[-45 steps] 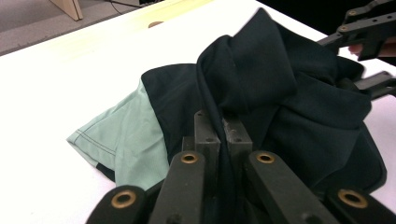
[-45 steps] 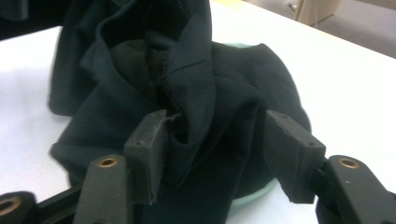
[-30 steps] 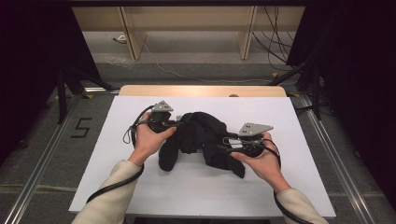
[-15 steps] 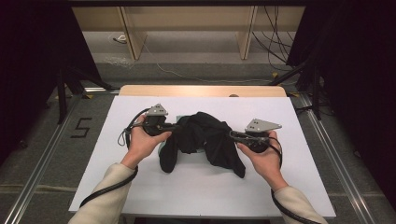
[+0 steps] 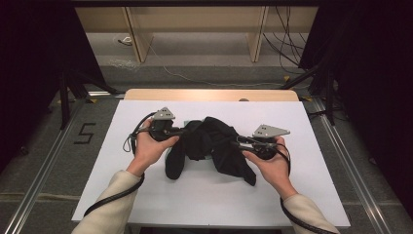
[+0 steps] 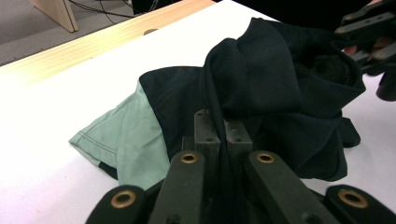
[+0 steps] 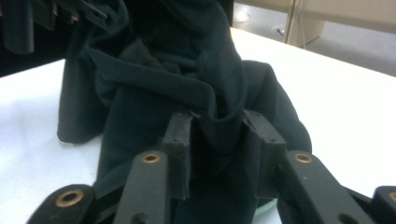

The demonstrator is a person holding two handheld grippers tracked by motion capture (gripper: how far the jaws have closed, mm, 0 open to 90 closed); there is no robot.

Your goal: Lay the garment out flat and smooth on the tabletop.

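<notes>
Dark garment (image 5: 209,146) bunched on white table (image 5: 311,195), one fold clamped tight by left gripper (image 6: 219,130), right gripper (image 7: 217,130) jaws just opened, cloth loosely between them.

Left tongs (image 5: 184,130) clamped tight, right tongs (image 5: 238,142) jaws apart and just opening, both hands level.

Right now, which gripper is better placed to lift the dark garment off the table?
The left gripper: its jaws are shut tight on a fold of the dark garment. The right gripper has cloth between its jaws, which have just been opening, and no firm pinch.
</notes>
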